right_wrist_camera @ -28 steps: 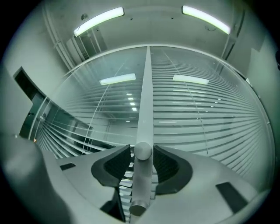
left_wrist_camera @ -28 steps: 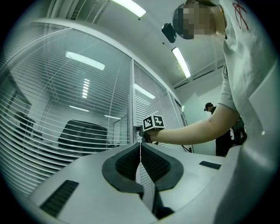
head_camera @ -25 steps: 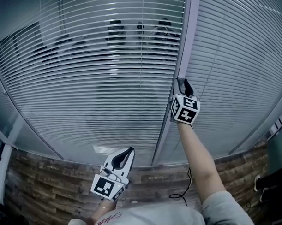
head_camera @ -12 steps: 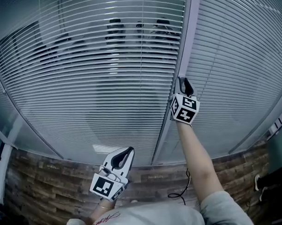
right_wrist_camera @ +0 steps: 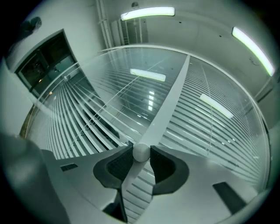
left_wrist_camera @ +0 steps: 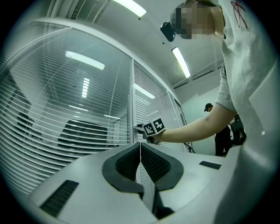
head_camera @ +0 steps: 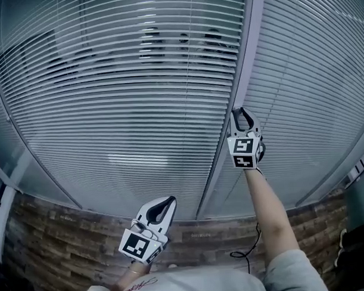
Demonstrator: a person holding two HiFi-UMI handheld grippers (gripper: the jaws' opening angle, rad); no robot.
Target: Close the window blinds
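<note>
White slatted blinds [head_camera: 127, 102] hang behind glass, and dim shapes show between their slats. A pale upright frame post [head_camera: 245, 56] divides them from a second blind [head_camera: 314, 89]. My right gripper [head_camera: 241, 110] is up at this post. In the right gripper view its jaws [right_wrist_camera: 141, 152] have just been closing and their pads press a small round white knob [right_wrist_camera: 141, 154] on the post. My left gripper [head_camera: 170, 200] hangs low in front of the glass, shut with nothing in it [left_wrist_camera: 140, 144]. The right gripper's marker cube [left_wrist_camera: 153, 127] shows beyond it.
A brick-patterned wall band [head_camera: 60, 235] runs under the window. A thin dark cable [head_camera: 248, 247] dangles by the right forearm. Dark seated figures [head_camera: 151, 44] show behind the glass. Another person [left_wrist_camera: 225, 131] stands further along the corridor.
The right gripper has rolled about its own axis at the post, so its marker cube now faces squarely. It sits slightly right of and lower than before. The left gripper stayed put.
</note>
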